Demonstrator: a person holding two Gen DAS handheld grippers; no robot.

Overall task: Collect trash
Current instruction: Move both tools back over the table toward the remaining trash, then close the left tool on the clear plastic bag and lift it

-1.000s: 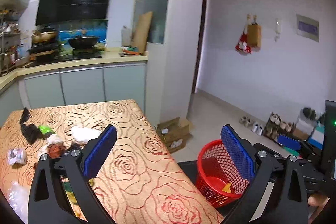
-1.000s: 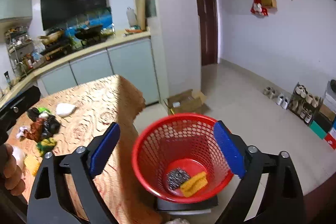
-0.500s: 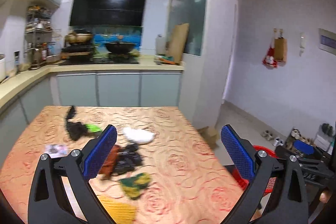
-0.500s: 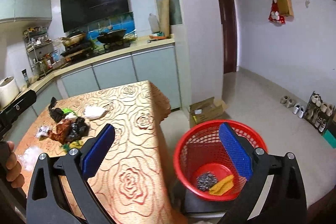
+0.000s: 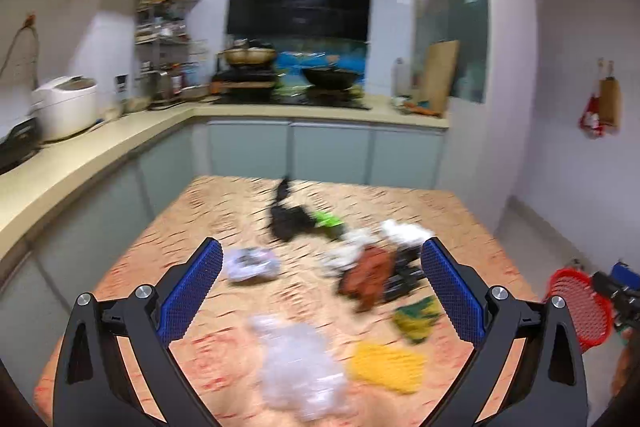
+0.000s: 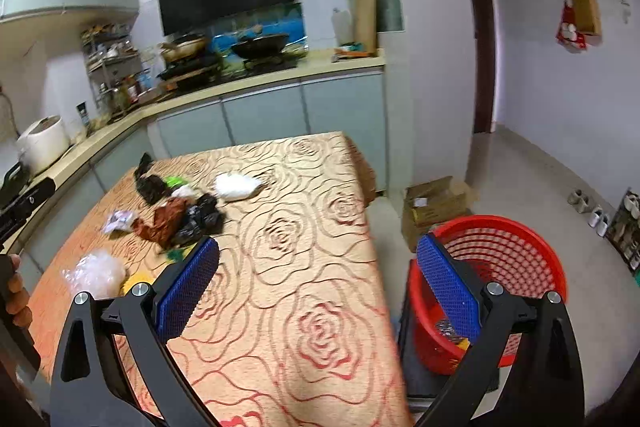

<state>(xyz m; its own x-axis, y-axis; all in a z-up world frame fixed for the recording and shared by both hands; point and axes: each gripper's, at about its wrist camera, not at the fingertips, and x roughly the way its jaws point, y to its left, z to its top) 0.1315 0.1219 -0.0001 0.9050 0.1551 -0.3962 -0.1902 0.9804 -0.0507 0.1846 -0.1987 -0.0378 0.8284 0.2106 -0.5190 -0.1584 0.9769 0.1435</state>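
The left tool (image 5: pixel 320 291) hangs above the near part of the desk (image 5: pixel 224 211) with its blue pads spread wide apart and nothing between them; the view from it is smeared by motion blur. Just beyond and below it lie a crumpled clear plastic bag (image 5: pixel 298 367) and a yellow scrap (image 5: pixel 386 367), with a green-and-yellow piece (image 5: pixel 416 315) to the right of them. Farther off sit a small whitish wrapper (image 5: pixel 252 265), a brown wad (image 5: pixel 366 277) touching a black bag (image 5: pixel 402 269), a white lump (image 5: pixel 402 231), a bright green scrap (image 5: pixel 328 219) and, farthest, a black rag (image 5: pixel 286 215). The right tool (image 6: pixel 318 279) is also spread open and empty, held over the near right edge of the desk, its left pad above the rose-patterned cloth (image 6: pixel 304 267) and its right pad in front of the red mesh basket (image 6: pixel 504 259). That basket stands on the floor just right of the desk, on a dark base, and holds a grey scourer and a yellow piece at its bottom, both partly hidden by the pad. Past it a cardboard box (image 6: pixel 434 205) sits on the floor near the desk's far right corner. At the left edge of the right view, a hand (image 6: pixel 18 295) grips the handle of the other tool.
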